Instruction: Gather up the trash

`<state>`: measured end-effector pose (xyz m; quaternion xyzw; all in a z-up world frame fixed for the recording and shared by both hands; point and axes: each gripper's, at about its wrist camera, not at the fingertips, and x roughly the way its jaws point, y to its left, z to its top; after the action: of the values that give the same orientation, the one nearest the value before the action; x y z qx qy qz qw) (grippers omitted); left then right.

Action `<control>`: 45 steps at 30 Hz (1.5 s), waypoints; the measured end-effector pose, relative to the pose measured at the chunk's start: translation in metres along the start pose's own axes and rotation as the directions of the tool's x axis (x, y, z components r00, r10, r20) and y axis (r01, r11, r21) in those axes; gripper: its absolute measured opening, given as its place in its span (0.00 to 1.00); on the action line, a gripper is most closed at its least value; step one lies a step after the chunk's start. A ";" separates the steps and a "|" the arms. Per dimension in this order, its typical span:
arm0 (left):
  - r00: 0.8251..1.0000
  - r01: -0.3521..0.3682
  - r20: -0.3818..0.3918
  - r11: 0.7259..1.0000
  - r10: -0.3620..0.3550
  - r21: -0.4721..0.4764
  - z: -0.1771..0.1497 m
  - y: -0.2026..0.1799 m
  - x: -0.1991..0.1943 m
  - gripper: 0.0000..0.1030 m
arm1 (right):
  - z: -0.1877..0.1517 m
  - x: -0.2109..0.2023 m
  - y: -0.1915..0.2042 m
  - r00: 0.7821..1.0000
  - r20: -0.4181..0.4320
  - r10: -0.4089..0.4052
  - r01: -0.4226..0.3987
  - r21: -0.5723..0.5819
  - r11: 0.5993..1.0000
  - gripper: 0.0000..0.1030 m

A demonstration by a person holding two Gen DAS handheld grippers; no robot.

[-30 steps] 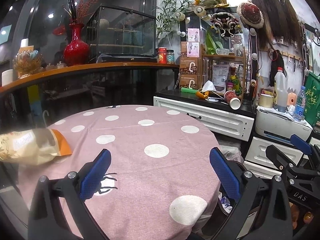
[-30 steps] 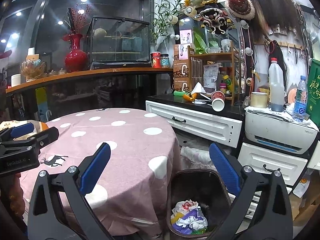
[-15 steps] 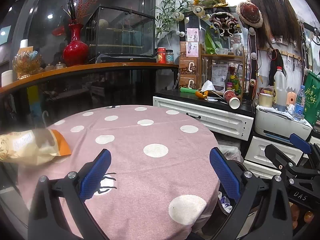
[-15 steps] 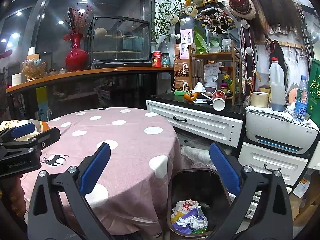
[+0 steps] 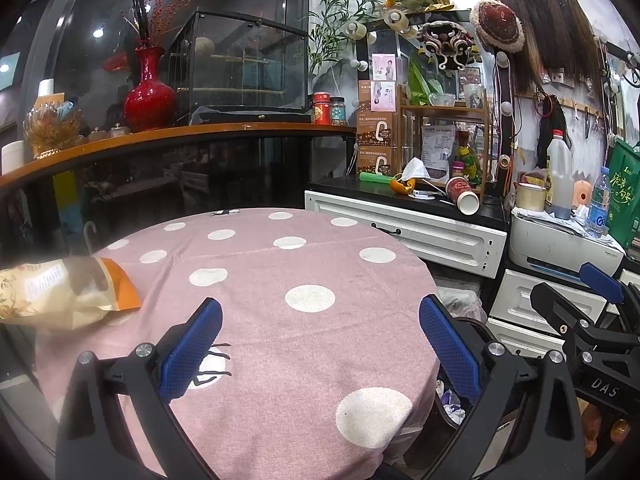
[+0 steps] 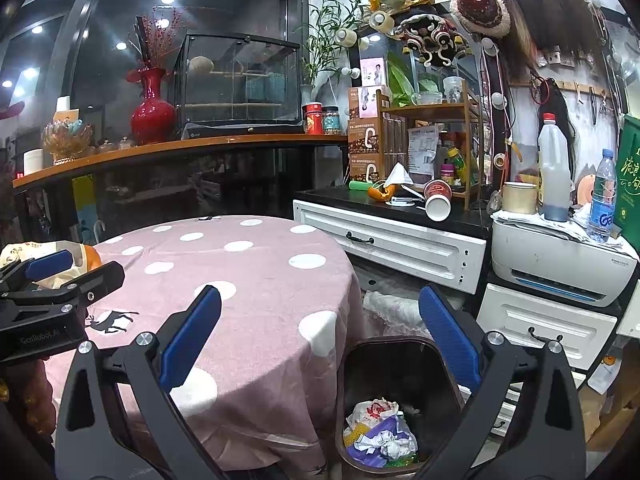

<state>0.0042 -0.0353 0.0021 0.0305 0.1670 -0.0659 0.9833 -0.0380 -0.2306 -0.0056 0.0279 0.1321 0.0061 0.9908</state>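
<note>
Both jaws wide; snack bag (image 5: 60, 296) at table (image 5: 280, 320) edge.

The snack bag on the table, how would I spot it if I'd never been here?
Find the round table with the pink polka-dot cloth. Look to its left edge, where the snack bag lies flat. It is the only thing lying on the cloth: a crinkly cream-gold packet with one orange end.

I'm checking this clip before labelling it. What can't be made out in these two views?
- Snack bag, left wrist view: its left end is cut off by the picture edge and its print is blurred.
- Same bag, right wrist view: mostly hidden behind the left gripper.
- Trash bin, left wrist view: nearly all hidden by the table and a gripper finger.
- Bin contents, right wrist view: crumpled wrappers, too small to identify.
</note>
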 end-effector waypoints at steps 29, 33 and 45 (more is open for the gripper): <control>1.000 0.019 -0.015 1.000 -0.019 0.009 -0.007 0.000 0.006 0.95 | -0.001 0.003 -0.001 1.000 -0.013 0.006 -0.006 0.005 1.000 0.94; 1.000 0.023 -0.020 1.000 -0.023 0.011 -0.007 0.001 0.006 0.95 | -0.001 0.003 -0.001 1.000 -0.011 0.005 -0.005 0.006 1.000 0.94; 0.999 0.025 -0.031 0.999 -0.024 0.025 -0.008 -0.001 0.008 0.95 | 0.000 0.002 -0.001 1.000 -0.011 0.006 -0.006 0.007 1.000 0.95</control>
<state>0.0091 -0.0366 -0.0082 0.0422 0.1818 -0.0796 0.9792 -0.0359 -0.2318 -0.0067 0.0318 0.1377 0.0088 0.9899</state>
